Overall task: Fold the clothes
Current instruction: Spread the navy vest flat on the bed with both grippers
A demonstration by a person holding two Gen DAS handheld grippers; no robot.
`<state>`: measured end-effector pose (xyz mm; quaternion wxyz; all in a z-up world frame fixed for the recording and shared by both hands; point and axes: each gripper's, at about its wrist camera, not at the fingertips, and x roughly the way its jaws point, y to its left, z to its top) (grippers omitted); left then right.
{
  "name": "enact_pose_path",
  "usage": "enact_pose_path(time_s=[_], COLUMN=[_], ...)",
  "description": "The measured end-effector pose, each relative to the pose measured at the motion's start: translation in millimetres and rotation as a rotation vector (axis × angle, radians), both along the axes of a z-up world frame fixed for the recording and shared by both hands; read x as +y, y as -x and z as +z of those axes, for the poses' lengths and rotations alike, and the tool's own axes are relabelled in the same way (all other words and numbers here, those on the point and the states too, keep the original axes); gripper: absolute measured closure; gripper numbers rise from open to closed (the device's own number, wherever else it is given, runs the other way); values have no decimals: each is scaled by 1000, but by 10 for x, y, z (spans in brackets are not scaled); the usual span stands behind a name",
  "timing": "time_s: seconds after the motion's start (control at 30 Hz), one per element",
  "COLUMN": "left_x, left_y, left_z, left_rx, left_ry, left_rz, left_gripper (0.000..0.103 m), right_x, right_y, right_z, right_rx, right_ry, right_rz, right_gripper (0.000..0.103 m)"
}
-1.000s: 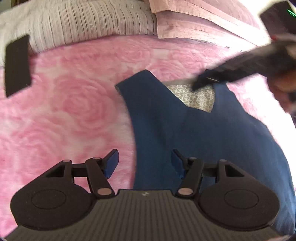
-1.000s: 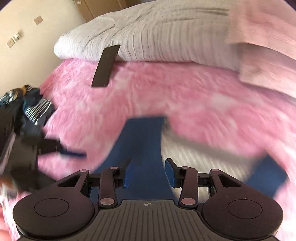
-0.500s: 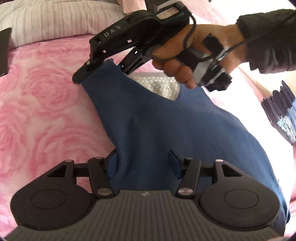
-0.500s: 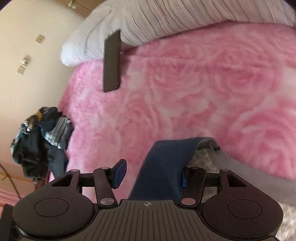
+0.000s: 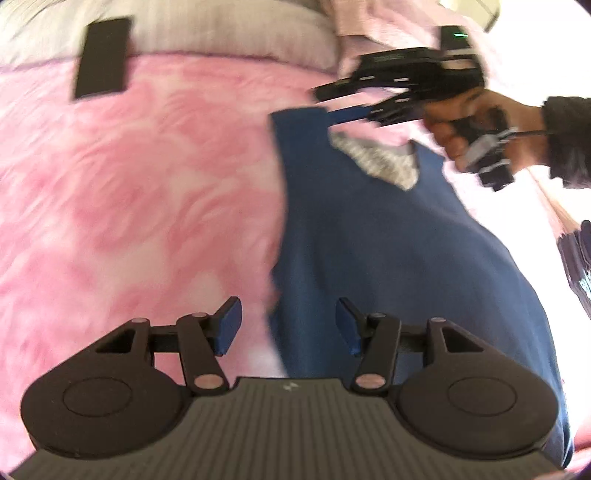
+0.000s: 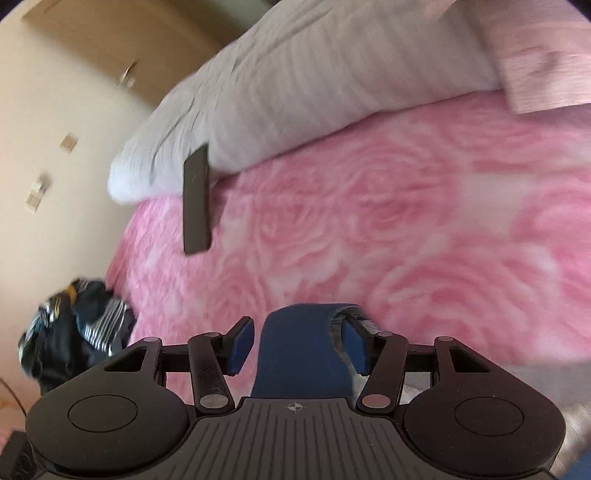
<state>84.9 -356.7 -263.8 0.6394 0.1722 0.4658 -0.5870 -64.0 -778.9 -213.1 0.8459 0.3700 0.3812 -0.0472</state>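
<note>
In the left wrist view, a flat black rectangular slab (image 5: 102, 58) is seen at the upper left, propped where the ribbed grey pillow (image 5: 221, 33) meets the bed. The bed is covered by a plush pink blanket (image 5: 129, 177) with a raised rose pattern. At the lower centre, the left tongs (image 5: 288, 326) are spread wide, with blue-padded fingers (image 5: 229, 325) and nothing gripped; the left edge of the garment lies between them. The blue sleeveless top (image 5: 388, 258), of smooth matte fabric with a V-shaped neckline, is spread flat on the blanket right of centre. A grey-white patterned lining (image 5: 380, 162) is exposed in the neckline. At the upper right, the right tongs (image 5: 332, 107) are positioned at the top's left shoulder strap.

In the right wrist view, a rumpled pile of striped and dark clothing (image 6: 77, 332) is seen at the lower left, beyond the blanket's edge. At the lower centre, the right tongs (image 6: 299, 345) are spread, and the strap passes loosely between them.
</note>
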Motion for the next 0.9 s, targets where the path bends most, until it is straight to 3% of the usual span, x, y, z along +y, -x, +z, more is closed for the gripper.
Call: enact_pose_path(time_s=[0.13, 0.27, 0.37, 0.43, 0.53, 0.63, 0.77, 0.8, 0.87, 0.9], left_x=[300, 537, 583, 492, 293, 117, -12, -12, -10, 12], left_y=[-67, -175, -298, -331, -293, -122, 73, 91, 125, 110], left_z=[-34, -12, -13, -48, -85, -104, -142, -137, -128, -108], left_rx=[81, 137, 87, 32, 47, 33, -30, -38, -53, -54], left_ry=[-45, -14, -22, -57, -45, -31, -44, -47, -50, -45], left_rz=[77, 164, 215, 191, 84, -35, -99, -107, -123, -121], left_gripper=[52, 52, 54, 57, 57, 57, 59, 67, 93, 99], right_x=[187, 625, 1008, 1221, 1403, 1503, 1542, 1543, 1539, 1535], right_y=[339, 721, 998, 1183, 1494, 1755, 1979, 2023, 2089, 2114], right_z=[257, 361, 341, 259, 146, 134, 169, 175, 184, 190], right_rx=[42, 61, 104, 152, 217, 247, 274, 278, 286, 290], right_ry=[100, 104, 123, 132, 86, 49, 41, 37, 35, 35], right_rz=[-55, 21, 88, 97, 55, 9, -23, -35, -54, -61], right_gripper=[47, 47, 47, 47, 47, 47, 47, 47, 47, 47])
